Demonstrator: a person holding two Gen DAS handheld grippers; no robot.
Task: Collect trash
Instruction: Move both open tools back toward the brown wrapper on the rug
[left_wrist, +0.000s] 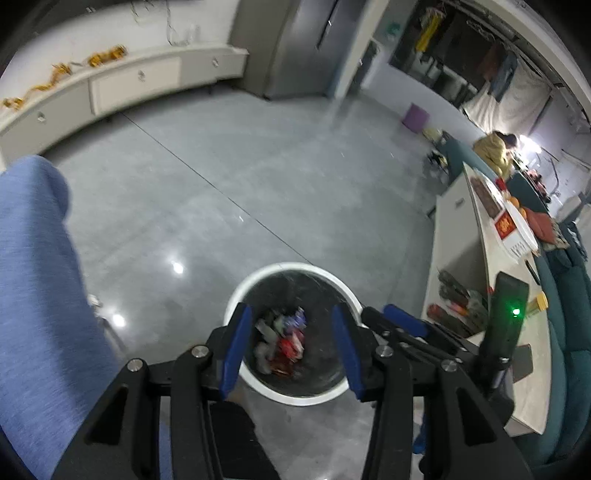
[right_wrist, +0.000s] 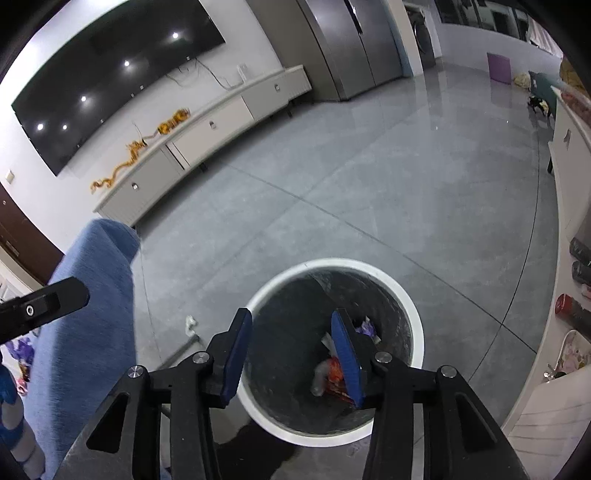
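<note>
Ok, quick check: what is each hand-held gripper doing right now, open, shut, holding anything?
Left hand-held gripper: open, empty, above the trash bin.
Right hand-held gripper: open, empty, above the same bin.

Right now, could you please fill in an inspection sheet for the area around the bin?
Surface: glossy grey floor, lamp glare on it.
Job's things: white-rimmed bin holding wrappers, some red and purple.
Clutter: small white scrap on the floor left of the bin.
Grippers: left tool and right tool both above the bin, jaws apart, nothing between them.
Cables: wires dangling below the wall screen.
Surroundings: low white cabinet with an orange garland; purple stool.
</note>
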